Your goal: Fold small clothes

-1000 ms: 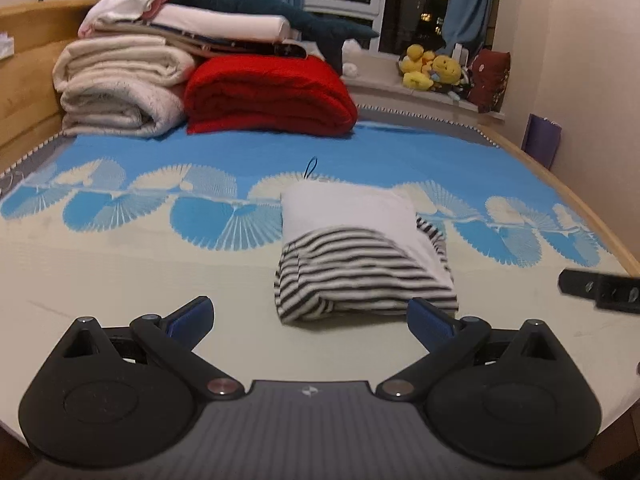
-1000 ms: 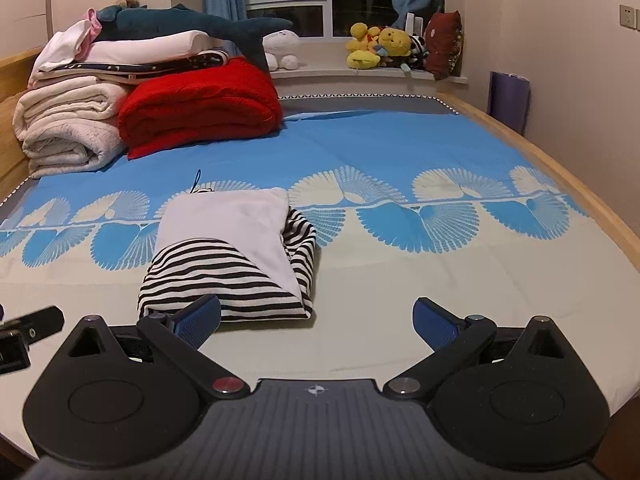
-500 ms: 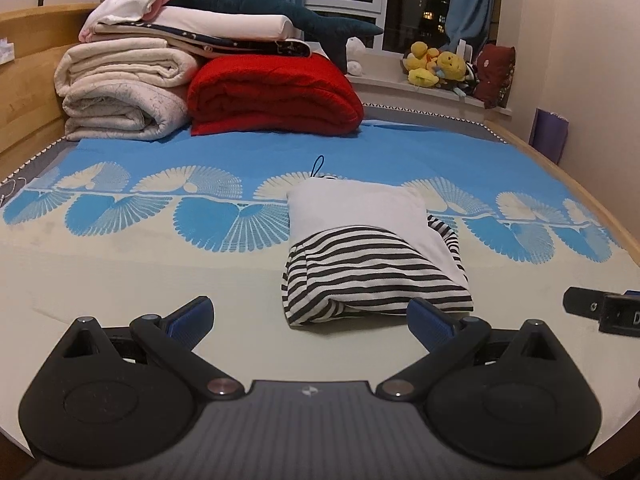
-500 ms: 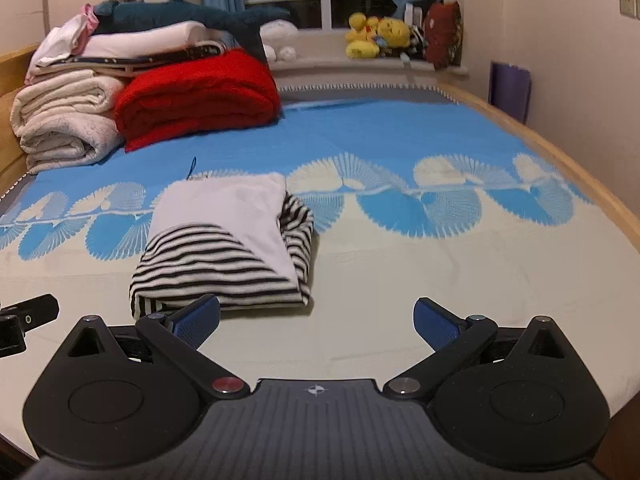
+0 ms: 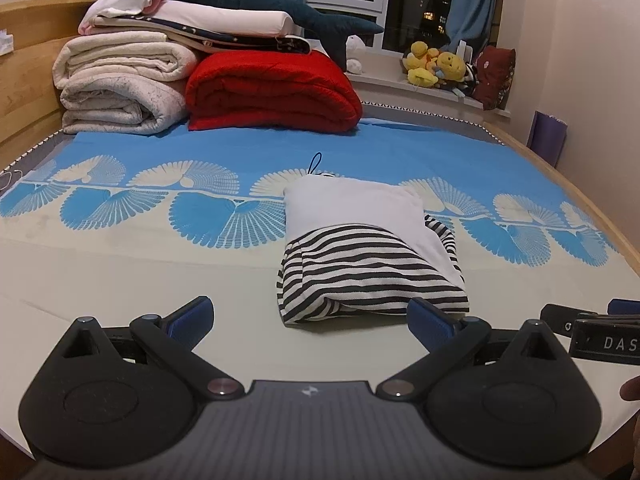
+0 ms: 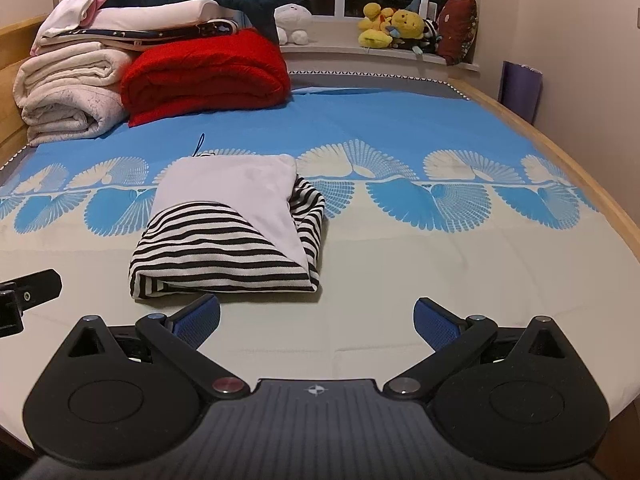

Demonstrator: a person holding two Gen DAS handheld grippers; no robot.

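Note:
A small folded garment (image 5: pixel 368 248), white on top and black-and-white striped below, lies flat on the bed sheet (image 5: pixel 140 272). In the right wrist view the same garment (image 6: pixel 232 232) sits ahead and to the left. My left gripper (image 5: pixel 310 316) is open just short of the garment's near edge, nothing between its blue pads. My right gripper (image 6: pixel 316 318) is open too, to the right of the garment's near edge and holding nothing. The right gripper's black body (image 5: pixel 600 328) shows at the left wrist view's right edge. The left gripper's tip (image 6: pixel 28 292) shows at the right wrist view's left edge.
Folded cream blankets (image 5: pixel 120 84) and a red blanket (image 5: pixel 272 92) are stacked at the head of the bed, with a plush shark (image 5: pixel 280 4) on top. Plush toys (image 5: pixel 436 64) line the windowsill. A wooden bed rail (image 5: pixel 592 216) runs along the right.
Both grippers have drifted slightly closer to the garment, which looks larger and lower in both views. It has not moved on the sheet. Both stay open.

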